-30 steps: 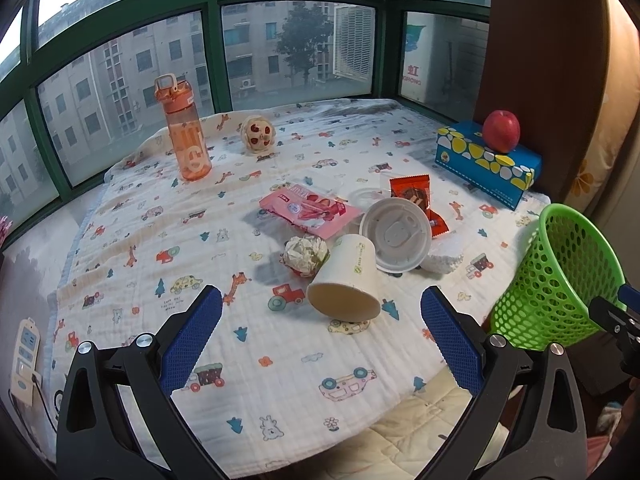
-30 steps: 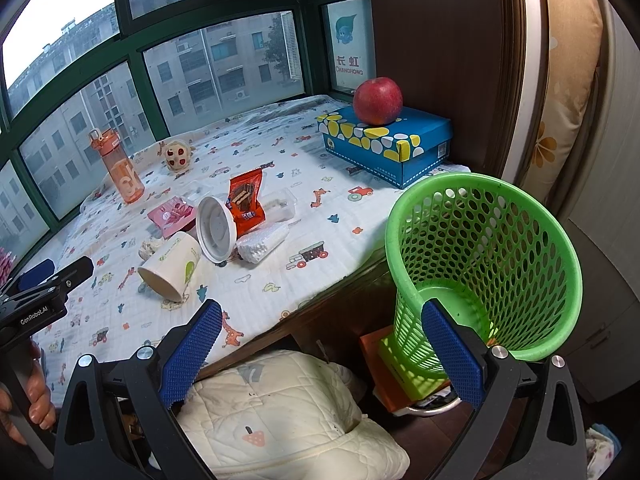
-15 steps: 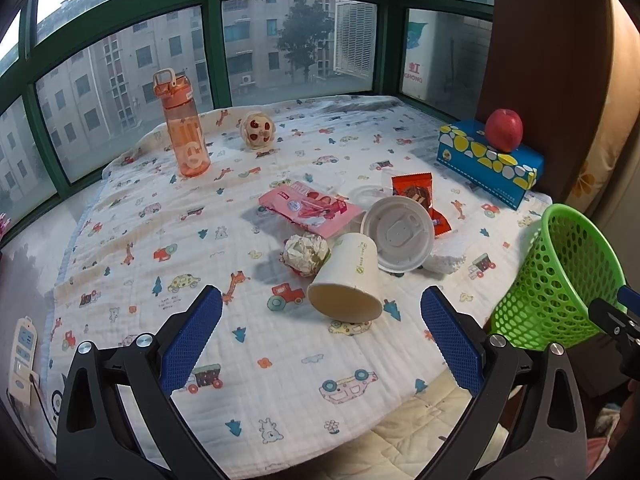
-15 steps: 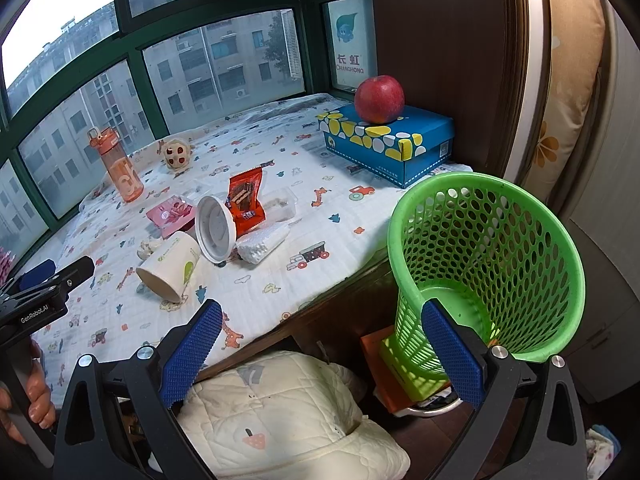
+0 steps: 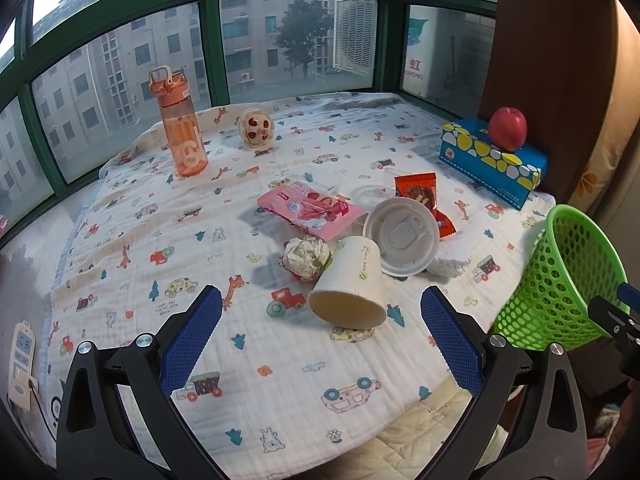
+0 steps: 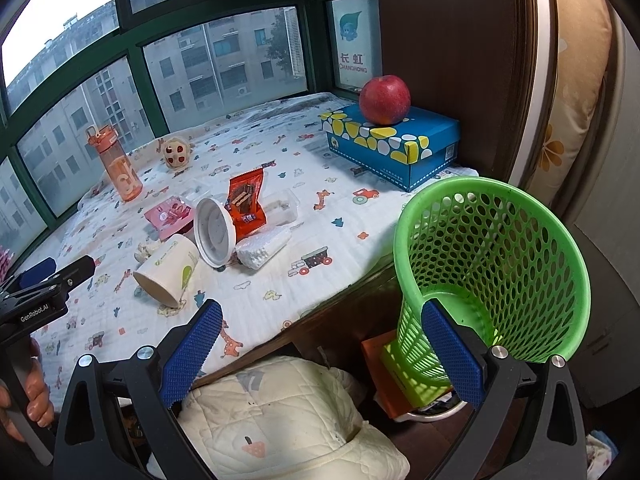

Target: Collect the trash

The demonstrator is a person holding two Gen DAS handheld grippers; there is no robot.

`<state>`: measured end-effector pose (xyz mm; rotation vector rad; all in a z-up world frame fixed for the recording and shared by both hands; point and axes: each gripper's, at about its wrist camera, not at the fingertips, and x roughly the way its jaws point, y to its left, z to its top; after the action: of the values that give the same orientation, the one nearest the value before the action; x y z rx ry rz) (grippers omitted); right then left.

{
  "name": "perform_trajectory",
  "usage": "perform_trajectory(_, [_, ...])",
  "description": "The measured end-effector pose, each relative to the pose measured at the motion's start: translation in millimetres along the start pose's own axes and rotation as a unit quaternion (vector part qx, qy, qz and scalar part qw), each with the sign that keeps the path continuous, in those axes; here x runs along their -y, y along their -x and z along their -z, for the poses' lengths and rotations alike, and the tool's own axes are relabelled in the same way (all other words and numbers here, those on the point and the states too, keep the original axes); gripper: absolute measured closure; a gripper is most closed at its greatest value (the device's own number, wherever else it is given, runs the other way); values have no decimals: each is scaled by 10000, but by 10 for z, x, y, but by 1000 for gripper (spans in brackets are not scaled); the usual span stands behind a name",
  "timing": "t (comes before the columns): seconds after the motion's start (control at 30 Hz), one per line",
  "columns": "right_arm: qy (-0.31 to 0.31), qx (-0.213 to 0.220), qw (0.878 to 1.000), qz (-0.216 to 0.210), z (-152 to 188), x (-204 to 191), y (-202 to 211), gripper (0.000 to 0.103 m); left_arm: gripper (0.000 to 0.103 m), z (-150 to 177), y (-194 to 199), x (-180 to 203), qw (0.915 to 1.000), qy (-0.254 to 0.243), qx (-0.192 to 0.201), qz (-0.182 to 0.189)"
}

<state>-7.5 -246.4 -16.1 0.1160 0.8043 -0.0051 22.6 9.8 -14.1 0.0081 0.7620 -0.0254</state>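
The left claw [image 5: 320, 332] hangs over the near edge of the cartoon-print cloth [image 5: 132, 236] with its blue pads spread wide and nothing between them. Far ahead and to its left stands an orange water bottle [image 5: 180, 128], with a small round toy [image 5: 256, 130] just right of it. Straight ahead, just beyond the pads, a paper cup [image 5: 348, 284] lies on its side, its mouth toward the claw; a crumpled foil ball [image 5: 306, 256] touches its left flank, a pink wrapper [image 5: 308, 210] lies behind, and a white lid [image 5: 402, 236] leans against the cup's right, with an orange snack packet [image 5: 418, 196] and a foam piece [image 5: 450, 260] beyond. Further right sits a blue box [image 5: 492, 164] topped by an apple [image 5: 507, 128]. The right claw [image 6: 320, 348], likewise spread and empty, hovers off the ledge over a quilted garment [image 6: 280, 412]; the green basket [image 6: 492, 264] stands just behind its right pad.
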Motion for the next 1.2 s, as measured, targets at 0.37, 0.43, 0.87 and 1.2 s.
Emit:
perform_trajectory(0.37, [113,42,9999,-32,-152,-32,-104,6,5,-113,-133,-42,9999,-42,-72,95])
perform_trajectory(0.43, [152,44,9999,-38,-173,-58,-131,7,5,-120,-160,-44,9999,-54,-71,148])
perform_trajectory(0.87, [239,-13,9996,-144,-312,-175,-314,7,15,-82,-509,-69,9974,-82,-442,565])
perform_trajectory(1.2, [209,-172,9995,-168,-326,-171,-495,7,23,-173,-949,100,9907,-472,-960,840])
